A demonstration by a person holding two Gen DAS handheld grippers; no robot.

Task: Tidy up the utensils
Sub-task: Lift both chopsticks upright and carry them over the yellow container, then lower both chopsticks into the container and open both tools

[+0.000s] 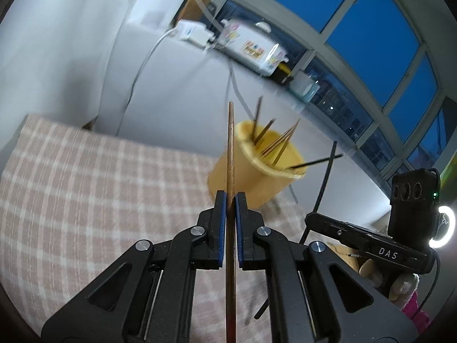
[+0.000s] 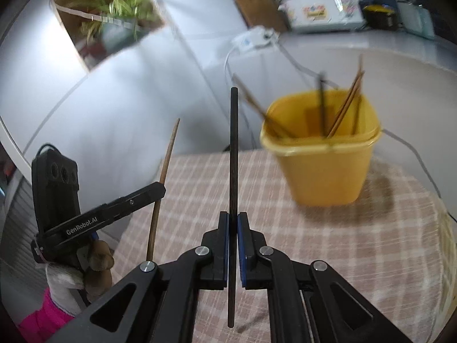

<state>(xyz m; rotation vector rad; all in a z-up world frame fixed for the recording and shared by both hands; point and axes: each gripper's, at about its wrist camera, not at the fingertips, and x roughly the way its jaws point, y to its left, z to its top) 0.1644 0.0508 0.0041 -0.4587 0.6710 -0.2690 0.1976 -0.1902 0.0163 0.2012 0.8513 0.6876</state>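
Observation:
My left gripper (image 1: 230,197) is shut on a brown wooden chopstick (image 1: 230,148) that stands upright between its pads, above the checked tablecloth (image 1: 85,177). A yellow bucket (image 1: 251,177) with several chopsticks in it stands just behind and to the right. My right gripper (image 2: 232,217) is shut on a black chopstick (image 2: 233,143), also upright. The bucket (image 2: 322,165) is ahead to its right. The left gripper (image 2: 160,190) with its brown chopstick (image 2: 168,154) shows at the left of the right wrist view; the right gripper's black chopstick (image 1: 325,183) shows at the right of the left wrist view.
A white counter (image 1: 177,91) behind the table carries a power strip (image 1: 191,33) with cables and a flowered cooker (image 1: 251,45). Windows (image 1: 371,28) lie beyond. A potted plant (image 2: 120,14) sits on a shelf at the upper left. A woven basket rim (image 2: 448,257) is at the table's right edge.

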